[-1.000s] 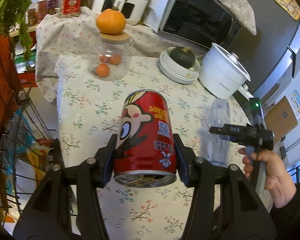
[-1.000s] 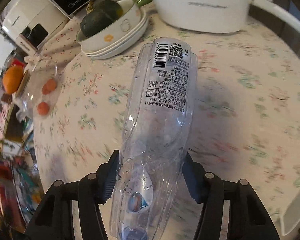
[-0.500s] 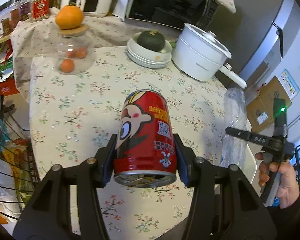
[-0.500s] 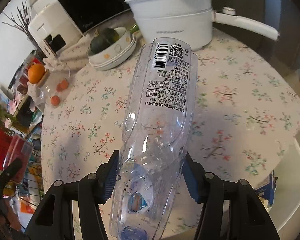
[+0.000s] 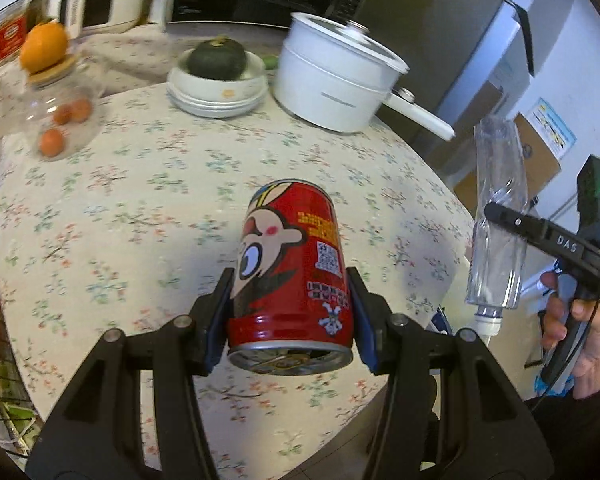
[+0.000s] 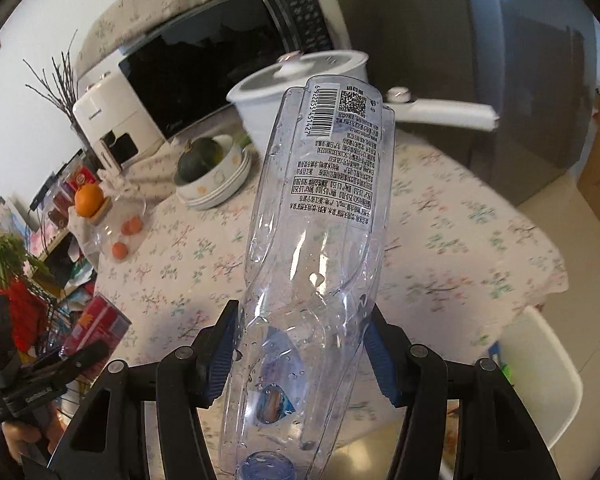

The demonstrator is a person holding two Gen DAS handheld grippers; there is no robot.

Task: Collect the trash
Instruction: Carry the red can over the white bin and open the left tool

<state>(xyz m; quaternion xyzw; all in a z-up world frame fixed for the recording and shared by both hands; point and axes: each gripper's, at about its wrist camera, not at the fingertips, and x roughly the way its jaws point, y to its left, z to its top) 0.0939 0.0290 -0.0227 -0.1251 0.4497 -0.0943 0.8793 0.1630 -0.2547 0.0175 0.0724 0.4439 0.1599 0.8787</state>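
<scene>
Left gripper [image 5: 290, 316]: red can [image 5: 292, 276] | right gripper [image 6: 302, 354]: clear bottle [image 6: 316, 240] | floral tablecloth [image 5: 148, 208]

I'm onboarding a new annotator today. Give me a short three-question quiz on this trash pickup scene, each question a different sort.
1. True or false: the left gripper grips a red cartoon-printed drink can.
2. What does the right gripper hold?
A. orange
B. clear empty plastic bottle
C. white pot lid
3. Fill in: the dark green squash sits in a stack of white ____.

Key: 1 true; 2 B; 3 bowls.
</scene>
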